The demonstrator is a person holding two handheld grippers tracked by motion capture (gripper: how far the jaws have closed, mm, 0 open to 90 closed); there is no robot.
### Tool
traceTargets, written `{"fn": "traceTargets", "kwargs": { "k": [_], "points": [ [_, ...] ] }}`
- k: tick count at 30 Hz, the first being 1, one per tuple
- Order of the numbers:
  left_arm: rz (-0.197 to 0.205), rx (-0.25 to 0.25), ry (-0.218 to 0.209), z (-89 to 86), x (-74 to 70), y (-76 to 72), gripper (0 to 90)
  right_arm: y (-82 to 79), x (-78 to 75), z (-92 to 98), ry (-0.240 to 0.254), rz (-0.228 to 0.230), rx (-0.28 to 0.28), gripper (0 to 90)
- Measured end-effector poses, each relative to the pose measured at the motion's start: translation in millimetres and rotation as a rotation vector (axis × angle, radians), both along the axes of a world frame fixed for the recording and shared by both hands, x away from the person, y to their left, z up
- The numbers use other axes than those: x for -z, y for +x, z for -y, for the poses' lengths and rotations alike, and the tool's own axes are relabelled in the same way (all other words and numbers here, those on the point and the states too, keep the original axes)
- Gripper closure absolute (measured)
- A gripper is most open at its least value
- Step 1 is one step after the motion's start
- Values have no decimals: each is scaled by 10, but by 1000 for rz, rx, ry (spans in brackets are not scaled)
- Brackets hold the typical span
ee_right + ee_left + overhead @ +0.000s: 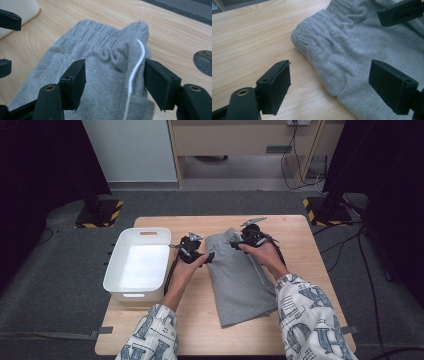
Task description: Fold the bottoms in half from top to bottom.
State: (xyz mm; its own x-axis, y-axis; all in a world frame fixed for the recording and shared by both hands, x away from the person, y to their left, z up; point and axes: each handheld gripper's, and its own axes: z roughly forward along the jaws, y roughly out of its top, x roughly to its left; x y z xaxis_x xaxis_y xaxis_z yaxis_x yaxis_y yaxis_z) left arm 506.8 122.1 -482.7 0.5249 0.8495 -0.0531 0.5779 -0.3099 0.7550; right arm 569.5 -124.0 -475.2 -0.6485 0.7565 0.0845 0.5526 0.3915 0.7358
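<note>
A folded grey garment [240, 280] with a ribbed waistband lies on the wooden table [165, 320], waistband at the far end. My left gripper [207, 256] sits just off the garment's left edge near the waistband. Its jaws stand open, with the waistband corner [312, 40] ahead of them and the garment's edge [352, 45] between them. My right gripper [236, 242] hovers over the waistband, open. In the right gripper view [115, 72] its jaws straddle bunched grey fabric [100, 50] and a white drawstring [136, 67], pads apart from the cloth.
A white plastic bin [112, 265] stands on the table's left side, close to my left hand. Bare wood lies beyond the waistband and to the garment's right. Grey carpet surrounds the table, with stand bases marked in yellow and black [100, 215] behind it.
</note>
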Motion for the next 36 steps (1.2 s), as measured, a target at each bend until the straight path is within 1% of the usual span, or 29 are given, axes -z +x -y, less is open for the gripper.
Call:
{"fn": "traceTargets", "kwargs": {
  "k": [2,5,6,7,9,12,13,14,17,19,21,22,24,27,28,31,32,33,36],
  "points": [
    [-12,-10,-4,-3,37,0,182,16,51,-16,-18,-6,2,370],
    [-34,-15,-13,9,94,11,222,46,132,-20,-42,-24,16,380],
    [-43,-11,-11,19,110,16,237,54,154,-18,-52,-30,19,383],
    [-47,-7,-5,43,138,23,251,59,168,-18,-53,-33,25,394],
    [-49,-7,7,71,173,34,285,74,199,-10,-65,-40,34,420],
    [-48,-14,10,108,231,63,336,86,232,3,-78,-45,38,455],
    [-52,-15,11,113,249,71,349,85,247,7,-83,-54,47,470],
    [-56,-16,11,121,269,79,367,84,264,12,-89,-51,47,489],
    [-59,-4,30,156,325,97,425,74,321,17,-108,-62,54,528],
    [-59,-3,40,175,360,110,465,67,350,20,-107,-63,57,537],
    [-62,-3,36,185,390,124,498,51,377,22,-116,-67,53,543],
    [-62,-3,32,193,405,130,514,43,387,27,-112,-68,53,544],
    [-57,2,42,220,434,141,541,32,404,41,-112,-72,52,546],
    [-54,0,36,237,452,153,552,-1,415,59,-115,-70,56,546],
    [-50,-2,32,245,459,156,559,-49,426,99,-112,-71,62,545],
    [-45,4,39,256,460,155,564,-86,431,132,-103,-77,65,542],
    [-52,14,36,260,462,149,567,-147,430,160,-94,-87,72,537],
    [-54,16,36,262,460,145,567,-169,428,167,-95,-91,70,535],
    [-63,30,42,275,451,111,571,-244,429,191,-95,-88,62,532]
  ]
}}
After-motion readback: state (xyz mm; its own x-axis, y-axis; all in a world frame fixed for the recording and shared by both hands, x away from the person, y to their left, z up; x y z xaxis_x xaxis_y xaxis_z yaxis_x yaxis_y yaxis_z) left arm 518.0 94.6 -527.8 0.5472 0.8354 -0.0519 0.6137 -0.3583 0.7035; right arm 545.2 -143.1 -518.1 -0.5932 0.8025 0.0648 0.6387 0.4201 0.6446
